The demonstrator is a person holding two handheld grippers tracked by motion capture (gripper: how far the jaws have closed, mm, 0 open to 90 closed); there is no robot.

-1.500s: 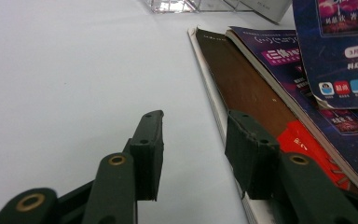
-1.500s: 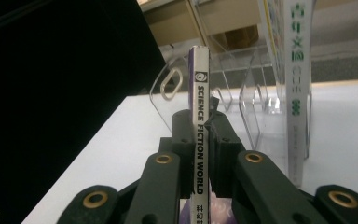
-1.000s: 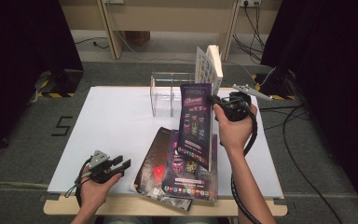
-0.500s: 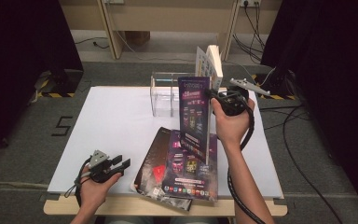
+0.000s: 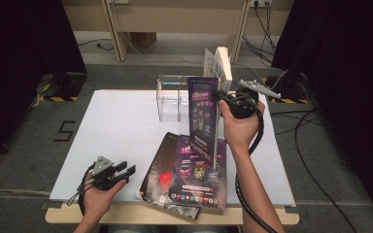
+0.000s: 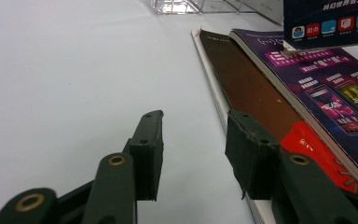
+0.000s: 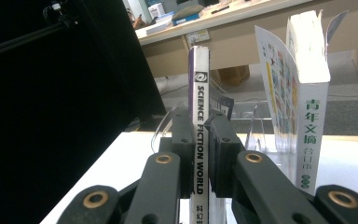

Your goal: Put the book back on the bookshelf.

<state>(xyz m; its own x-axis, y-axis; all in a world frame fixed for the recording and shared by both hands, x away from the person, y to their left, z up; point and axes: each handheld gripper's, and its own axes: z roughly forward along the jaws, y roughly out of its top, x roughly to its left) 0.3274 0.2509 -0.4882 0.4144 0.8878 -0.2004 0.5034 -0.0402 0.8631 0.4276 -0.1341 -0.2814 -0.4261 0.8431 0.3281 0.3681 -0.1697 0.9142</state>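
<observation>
My right gripper (image 5: pixel 221 94) is shut on the spine of a purple magazine (image 5: pixel 201 116) and holds it upright above the table, just in front of a clear acrylic holder (image 5: pixel 171 97). In the right gripper view both jaws clamp that "Science Fiction World" magazine (image 7: pixel 200 107) by its spine at my gripper (image 7: pixel 200 135). A stack of similar magazines (image 5: pixel 189 170) lies flat near the table's front edge. My left gripper (image 5: pixel 121 171) rests low at the front left, open, with only bare table between its jaws (image 6: pixel 193 140); the stack (image 6: pixel 279 93) lies just to its right.
A thick white book (image 5: pixel 222 63) stands upright at the right end of the holder, close beside the held magazine (image 7: pixel 307 116). The white tabletop (image 5: pixel 116 126) spreads left of the stack. Cables and dark curtains lie beyond the table.
The right gripper has carried the magazine slightly farther back toward the holder and turned it more edge-on. The left gripper has stayed put.
</observation>
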